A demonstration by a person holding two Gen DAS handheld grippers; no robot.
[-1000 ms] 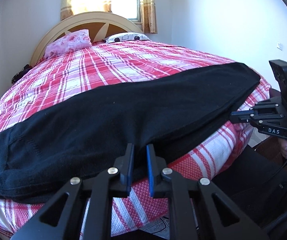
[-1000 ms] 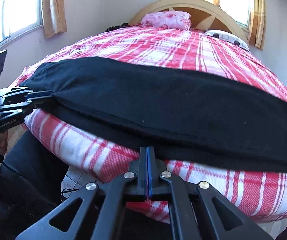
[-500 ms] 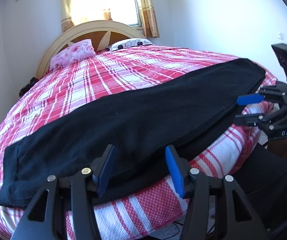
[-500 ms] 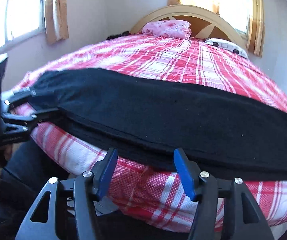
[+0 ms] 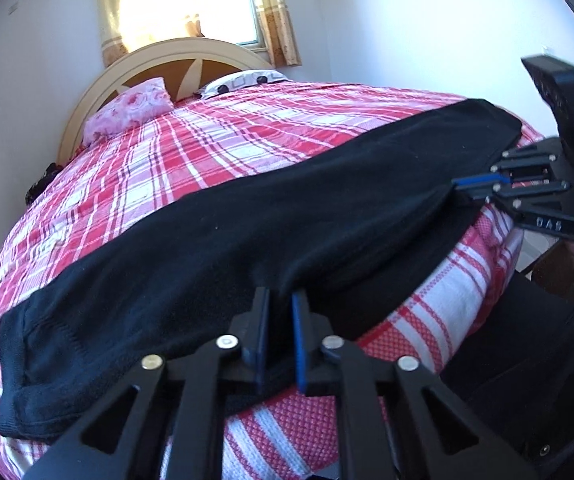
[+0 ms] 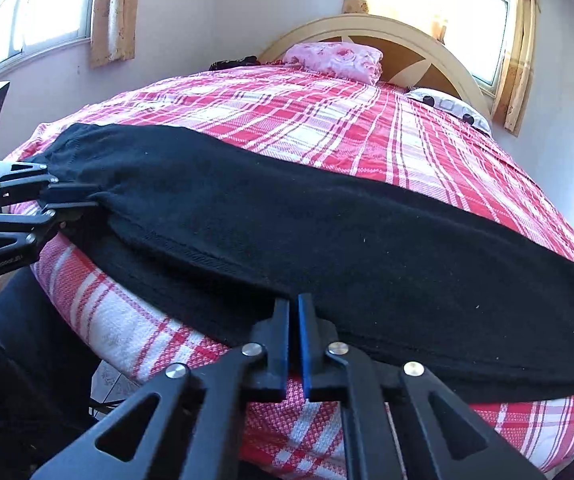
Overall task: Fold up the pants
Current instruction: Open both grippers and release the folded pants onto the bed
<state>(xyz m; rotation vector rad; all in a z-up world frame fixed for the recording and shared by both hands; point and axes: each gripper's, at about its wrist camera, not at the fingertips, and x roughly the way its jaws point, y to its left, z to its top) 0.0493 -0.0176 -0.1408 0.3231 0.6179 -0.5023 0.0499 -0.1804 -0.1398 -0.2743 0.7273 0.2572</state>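
Landmark = bed (image 5: 271, 148), red/white plaid cover, headboard (image 5: 167, 56) at far end.

Left-wrist view, L to R: black pants (image 5: 247, 232) lie lengthwise across the bed's near end. One end sits at the bed's left near corner, the other runs up to its right edge, and the near long edge hangs a bit over the bed's front side. Left gripper (image 5: 279, 320) at the bed's front edge, about mid-length of the pants, fingers clenched on the pants' near edge w/ black fabric pinched between the blue pads. Pink pillow (image 5: 131, 110) at the bed's head, left side; white patterned pillow (image 5: 243, 80) just right of it. Right gripper (image 5: 463, 186) at the bed's right edge, fingers clamped on the pants' end there.

Right-wrist view, L to R: left gripper (image 6: 87, 198) at the bed's left edge, grasping the pants (image 6: 327, 240) at that end. Right gripper (image 6: 293, 316) at the bed's (image 6: 327, 120) front edge, fingers pressed nearly together on the pants' hanging edge. Pink pillow (image 6: 335, 58) & white pillow (image 6: 447, 108) against the headboard (image 6: 407, 40) at the bed's head.
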